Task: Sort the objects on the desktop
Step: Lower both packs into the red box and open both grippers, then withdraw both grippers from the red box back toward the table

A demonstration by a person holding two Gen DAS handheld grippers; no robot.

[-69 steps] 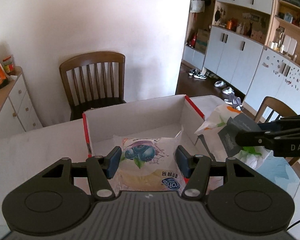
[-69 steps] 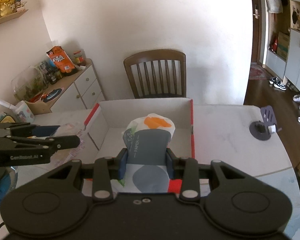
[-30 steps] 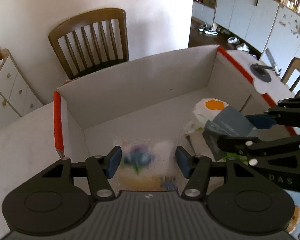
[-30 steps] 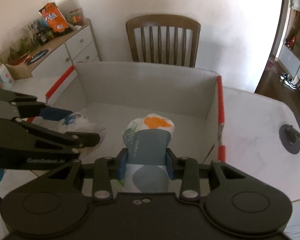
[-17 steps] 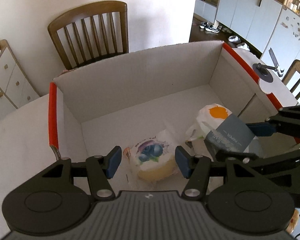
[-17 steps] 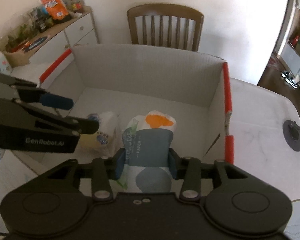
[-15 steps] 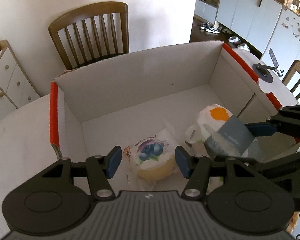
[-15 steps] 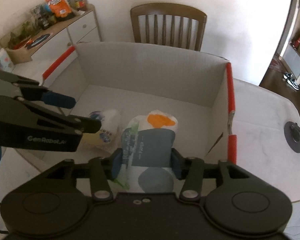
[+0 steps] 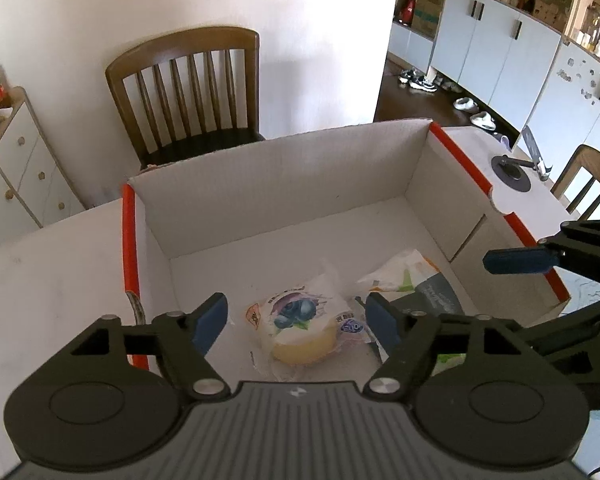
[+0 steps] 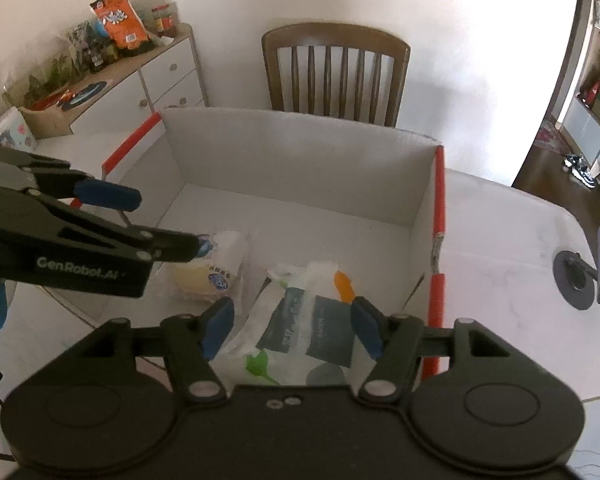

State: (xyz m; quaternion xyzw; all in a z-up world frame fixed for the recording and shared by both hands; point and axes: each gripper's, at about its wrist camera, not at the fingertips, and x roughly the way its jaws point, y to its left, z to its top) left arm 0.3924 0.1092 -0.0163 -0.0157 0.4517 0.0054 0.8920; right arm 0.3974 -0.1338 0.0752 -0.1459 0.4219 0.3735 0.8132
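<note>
A white cardboard box [image 9: 284,184] with red-edged side walls stands on the table. On its floor lies a wrapped blueberry cake [image 9: 300,330], also in the right wrist view as the blueberry cake [image 10: 208,276]. Beside it lies a tissue pack [image 10: 304,320] with grey, green and orange print, seen as the tissue pack [image 9: 416,280] in the left wrist view. My left gripper [image 9: 296,322] hovers above the cake, its jaws opening, pads clear of the wrapper. My right gripper [image 10: 290,328] hovers over the tissue pack, jaws opening, pads off it.
A wooden chair [image 9: 188,92] stands behind the box against the wall. A black phone stand [image 9: 516,168] sits on the table right of the box. A white sideboard [image 10: 140,76] with snacks and jars is at the left. Shelves and cabinets [image 9: 508,40] fill the far right.
Both grippers came down over the box and let go: the cake dropped from the left gripper first, then the tissue pack fell flat from the right. Both jaws have spread wider.
</note>
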